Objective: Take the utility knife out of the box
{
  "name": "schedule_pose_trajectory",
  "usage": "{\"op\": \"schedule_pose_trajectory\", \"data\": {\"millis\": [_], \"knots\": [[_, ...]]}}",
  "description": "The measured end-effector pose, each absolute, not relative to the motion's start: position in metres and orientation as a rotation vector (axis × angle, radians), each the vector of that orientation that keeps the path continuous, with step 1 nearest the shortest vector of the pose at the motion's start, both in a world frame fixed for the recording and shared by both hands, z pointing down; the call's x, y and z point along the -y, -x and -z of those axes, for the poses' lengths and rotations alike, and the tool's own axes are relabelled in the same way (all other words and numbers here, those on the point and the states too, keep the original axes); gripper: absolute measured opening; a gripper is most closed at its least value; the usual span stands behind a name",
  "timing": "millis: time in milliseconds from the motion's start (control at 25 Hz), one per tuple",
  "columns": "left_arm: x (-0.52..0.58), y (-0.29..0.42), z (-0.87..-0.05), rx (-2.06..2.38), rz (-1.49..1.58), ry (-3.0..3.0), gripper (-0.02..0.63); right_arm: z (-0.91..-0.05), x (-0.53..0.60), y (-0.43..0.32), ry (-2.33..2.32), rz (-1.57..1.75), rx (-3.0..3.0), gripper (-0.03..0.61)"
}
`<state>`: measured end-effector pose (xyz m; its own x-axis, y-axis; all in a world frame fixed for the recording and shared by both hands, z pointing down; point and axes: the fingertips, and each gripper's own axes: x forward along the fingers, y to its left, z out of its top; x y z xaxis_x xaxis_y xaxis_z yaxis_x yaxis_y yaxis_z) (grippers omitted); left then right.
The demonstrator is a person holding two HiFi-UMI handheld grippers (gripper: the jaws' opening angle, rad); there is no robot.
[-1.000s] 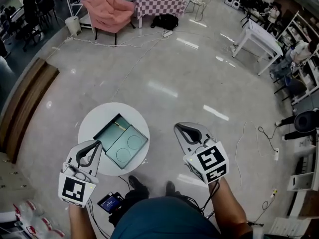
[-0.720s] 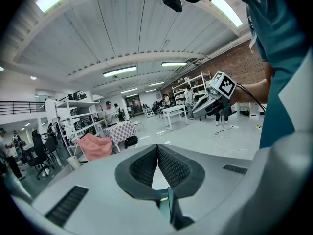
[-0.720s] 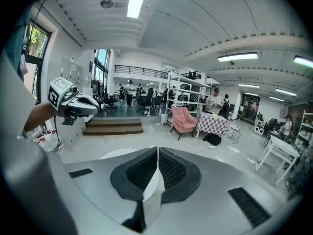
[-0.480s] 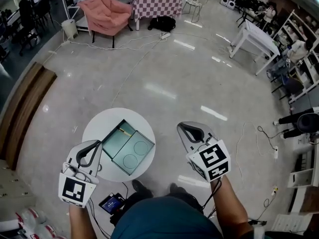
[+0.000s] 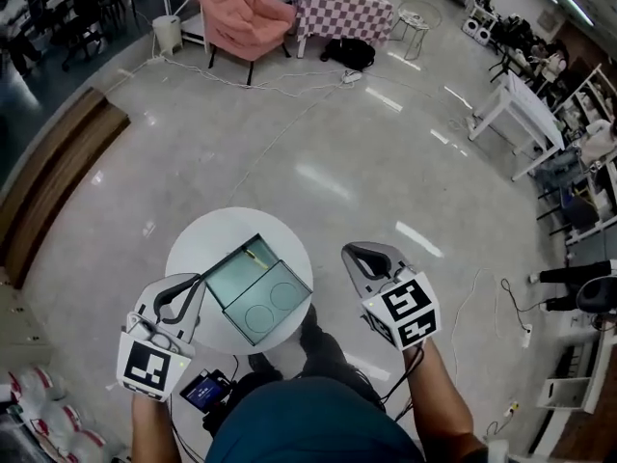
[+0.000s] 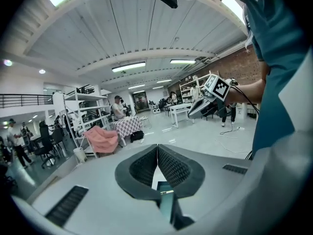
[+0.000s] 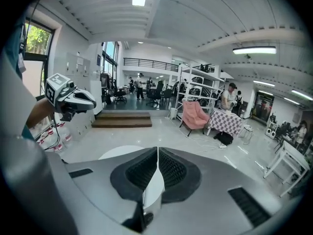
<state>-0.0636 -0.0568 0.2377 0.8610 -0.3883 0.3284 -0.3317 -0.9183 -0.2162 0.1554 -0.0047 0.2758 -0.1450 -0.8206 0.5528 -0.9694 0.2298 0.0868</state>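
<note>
The box (image 5: 258,289) has drawn closer at lower centre, between left gripper (image 5: 198,281) and right gripper (image 5: 351,252) (both clamped shut, empty), so the approach looks nearly done.

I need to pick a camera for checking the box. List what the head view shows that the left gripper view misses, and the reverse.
Head view only: the open box seen from above on the white table, a thin yellowish item inside. Left gripper view only: the left claw face on, jaws pressed together, and the ceiling lights. Both: the right claw, pink armchair and checkered table.
</note>
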Motion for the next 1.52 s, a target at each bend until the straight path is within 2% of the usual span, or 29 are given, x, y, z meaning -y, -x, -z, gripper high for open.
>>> {"op": "schedule_pose_trajectory", "data": {"millis": [360,600,1520], "knots": [[0.118,0.055,-0.241,-0.934,0.617,2.863,0.018,-0.309,0.115,-0.173,-1.345,-0.402,2.158,0.04],[0.151,0.027,-0.276,-0.963,0.617,2.892,0.02,-0.333,0.169,-0.19,-1.27,-0.396,2.154,0.04],[0.154,0.036,-0.363,-0.837,0.8,3.0,0.02,-0.422,0.185,-0.143,-1.156,-0.59,2.161,0.04]]}}
